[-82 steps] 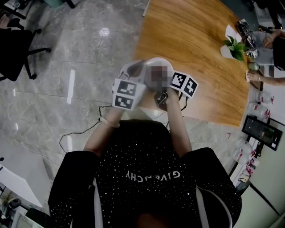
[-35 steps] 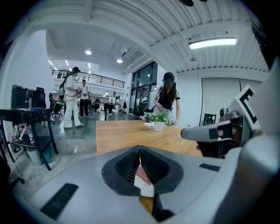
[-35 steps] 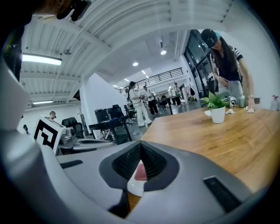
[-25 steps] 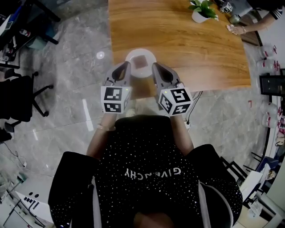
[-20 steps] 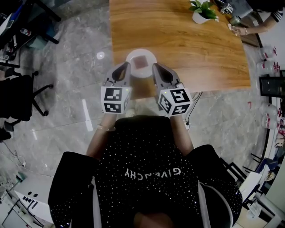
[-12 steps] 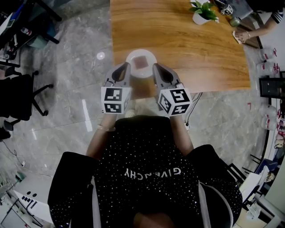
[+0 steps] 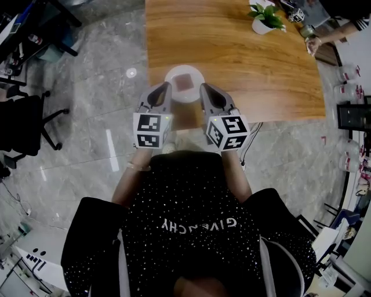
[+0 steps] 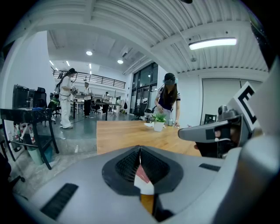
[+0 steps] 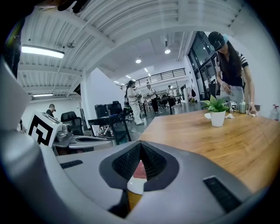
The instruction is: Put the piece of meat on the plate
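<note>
A white plate [image 7: 174,93] stands near the front edge of the wooden table [image 7: 232,58], and a square reddish-brown piece of meat [image 7: 185,83] lies on it. My left gripper [image 7: 165,86] hovers at the plate's left rim and my right gripper [image 7: 204,87] at its right rim, both pointing forward. In the left gripper view the left gripper [image 8: 140,148] is shut and empty, with the meat [image 8: 141,173] and plate [image 8: 147,188] showing below the tips. The right gripper [image 9: 140,143] is likewise shut and empty, with the meat [image 9: 140,170] on the plate [image 9: 136,186] showing beneath it.
A potted plant [image 7: 264,17] stands at the table's far right, where a person's hands [image 7: 316,40] are busy. Black office chairs [image 7: 23,125] stand on the grey floor to the left. A cable [image 7: 250,139] hangs by the table's front edge.
Three seconds ago both grippers were close together over the plate in a turned view. Over the last second they have kept still either side of the plate.
</note>
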`<state>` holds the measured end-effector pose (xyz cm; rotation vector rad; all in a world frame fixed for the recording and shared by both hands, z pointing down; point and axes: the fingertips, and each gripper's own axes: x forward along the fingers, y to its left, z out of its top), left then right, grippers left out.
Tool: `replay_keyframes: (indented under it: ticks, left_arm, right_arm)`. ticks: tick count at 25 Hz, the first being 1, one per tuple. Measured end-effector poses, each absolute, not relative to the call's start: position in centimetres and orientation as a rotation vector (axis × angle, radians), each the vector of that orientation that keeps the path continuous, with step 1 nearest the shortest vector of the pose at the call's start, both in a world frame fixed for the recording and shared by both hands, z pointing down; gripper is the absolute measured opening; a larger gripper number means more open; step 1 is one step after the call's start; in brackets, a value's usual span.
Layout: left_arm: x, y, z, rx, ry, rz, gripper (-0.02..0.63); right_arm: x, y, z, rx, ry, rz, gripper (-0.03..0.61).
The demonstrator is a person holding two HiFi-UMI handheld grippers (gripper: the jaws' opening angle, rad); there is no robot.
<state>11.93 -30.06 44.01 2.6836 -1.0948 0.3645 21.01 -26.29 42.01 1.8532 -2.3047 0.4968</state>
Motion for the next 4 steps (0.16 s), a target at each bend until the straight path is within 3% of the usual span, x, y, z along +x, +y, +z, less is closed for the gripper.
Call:
replay_keyframes:
  ticks: [4]
  left_arm:
    - [11.83,-30.13,44.25,2.675,-1.092,0.366,0.011]
  right_arm:
    - [21.32,-26.42,42.10,1.867,-2.291,0.508,0.012]
